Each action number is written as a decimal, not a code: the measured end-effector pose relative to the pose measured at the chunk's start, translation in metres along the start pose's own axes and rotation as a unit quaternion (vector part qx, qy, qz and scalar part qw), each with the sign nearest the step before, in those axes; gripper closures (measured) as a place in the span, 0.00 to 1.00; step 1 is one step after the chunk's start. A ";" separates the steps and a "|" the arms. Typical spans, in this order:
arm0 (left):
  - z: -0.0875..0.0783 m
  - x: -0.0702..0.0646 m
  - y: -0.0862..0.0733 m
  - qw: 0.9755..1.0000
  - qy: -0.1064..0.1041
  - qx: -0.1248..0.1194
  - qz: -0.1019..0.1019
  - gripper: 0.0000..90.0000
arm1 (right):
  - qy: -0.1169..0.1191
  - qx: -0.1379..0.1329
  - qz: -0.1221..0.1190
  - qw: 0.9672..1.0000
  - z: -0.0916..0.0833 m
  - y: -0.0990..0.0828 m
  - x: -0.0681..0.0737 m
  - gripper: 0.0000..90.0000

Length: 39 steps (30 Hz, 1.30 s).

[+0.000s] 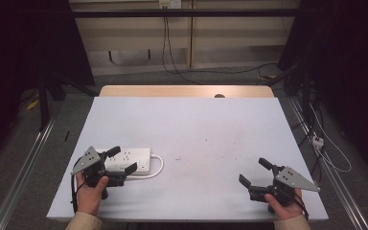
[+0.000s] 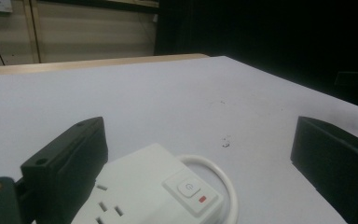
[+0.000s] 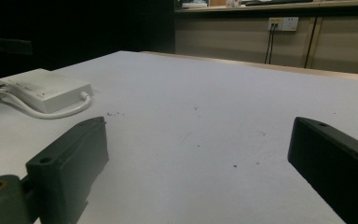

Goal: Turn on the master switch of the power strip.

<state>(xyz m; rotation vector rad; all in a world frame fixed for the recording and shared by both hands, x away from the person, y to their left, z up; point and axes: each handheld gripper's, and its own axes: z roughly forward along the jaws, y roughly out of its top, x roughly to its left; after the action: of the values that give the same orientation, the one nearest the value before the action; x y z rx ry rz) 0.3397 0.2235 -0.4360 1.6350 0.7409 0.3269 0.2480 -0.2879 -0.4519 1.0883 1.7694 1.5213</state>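
White table (image 1: 211, 124), both grippers wide open and holding nothing, left gripper (image 1: 121, 160) straddling the power strip (image 1: 134, 158), so closing off-centre could skid it or snag its cord (image 1: 157, 170), right gripper (image 1: 255, 171) idle

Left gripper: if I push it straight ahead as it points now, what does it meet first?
Probably the white power strip, which lies low between the open left gripper fingers; depth is hard to judge.

Power strip (image 2: 149, 186) glossy white plastic; table (image 1: 196, 129) matt, smooth; grippers' jaws matt blk plastic.
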 end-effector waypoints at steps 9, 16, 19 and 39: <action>0.004 -0.003 0.002 1.000 0.007 0.019 0.008 0.08 | 0.000 -0.003 -0.004 1.000 0.000 0.001 0.000 0.05; 0.008 -0.005 0.003 1.000 0.002 0.028 0.006 0.17 | 0.001 -0.004 -0.005 1.000 0.000 0.001 0.000 0.05; 0.010 -0.006 0.004 0.999 0.001 0.036 0.009 0.21 | 0.001 -0.004 -0.005 1.000 0.000 0.001 0.001 0.05; 0.017 -0.008 0.008 0.998 -0.004 0.060 0.001 0.43 | -0.002 -0.008 -0.012 1.000 0.001 0.002 0.001 0.05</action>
<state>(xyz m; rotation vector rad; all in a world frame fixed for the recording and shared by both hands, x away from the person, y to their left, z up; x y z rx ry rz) 0.3455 0.2048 -0.4306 1.7481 0.7656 0.2818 0.2483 -0.2865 -0.4500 1.0568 1.7588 1.5158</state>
